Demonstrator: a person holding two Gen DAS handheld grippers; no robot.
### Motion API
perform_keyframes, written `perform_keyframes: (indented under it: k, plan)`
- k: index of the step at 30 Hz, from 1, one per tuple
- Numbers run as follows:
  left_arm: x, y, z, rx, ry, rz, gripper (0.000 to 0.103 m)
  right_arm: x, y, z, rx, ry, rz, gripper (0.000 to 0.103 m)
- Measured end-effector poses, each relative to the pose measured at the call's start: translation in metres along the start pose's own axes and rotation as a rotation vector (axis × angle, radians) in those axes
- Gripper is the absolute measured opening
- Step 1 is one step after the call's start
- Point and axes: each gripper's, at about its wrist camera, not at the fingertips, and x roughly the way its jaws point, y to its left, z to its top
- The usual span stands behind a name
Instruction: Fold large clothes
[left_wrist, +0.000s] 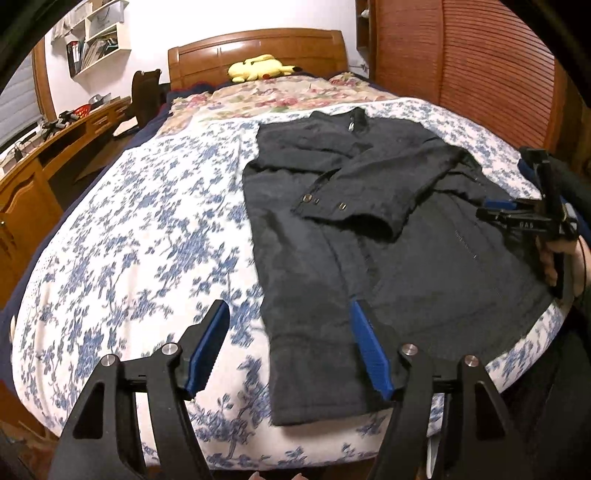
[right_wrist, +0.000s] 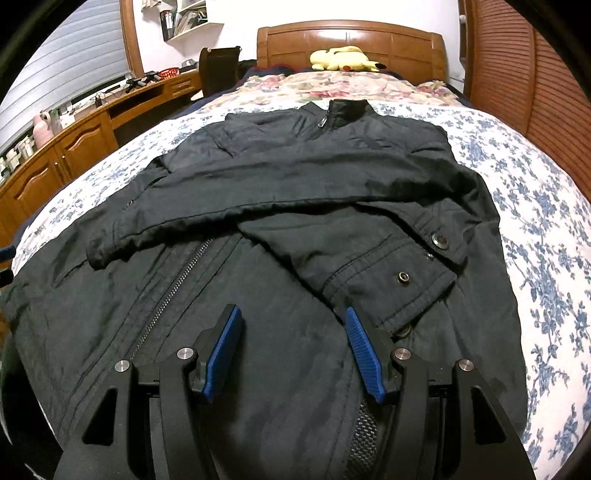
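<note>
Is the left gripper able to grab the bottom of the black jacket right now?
Probably yes. The left gripper is open, and the black jacket has its bottom edge lying flat on the bed just ahead of the fingers. Nothing lies between them.

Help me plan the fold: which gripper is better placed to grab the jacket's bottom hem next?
Probably the left gripper: its open jaws sit near the jacket's hem corner at the bed's near edge. The right gripper, also open, hovers farther up over the jacket's front.
</note>
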Motion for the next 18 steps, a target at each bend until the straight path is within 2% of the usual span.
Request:
perform_keyframes:
  k: [6,8,18]
  plan:
    - [0.020,0.015,-0.016,-0.022,0.072,0.003,0.069,0.007,0.012,0.002,-0.051,0.025,-0.037,0.061]
    - [0.025,0.019,-0.020,-0.034,0.088,0.004,0.073,0.008,0.015,0.002,-0.060,0.028,-0.049,0.061]
    - [0.026,0.023,-0.026,-0.083,0.079,-0.027,0.073,-0.004,0.011,-0.003,-0.036,0.028,-0.048,0.061]
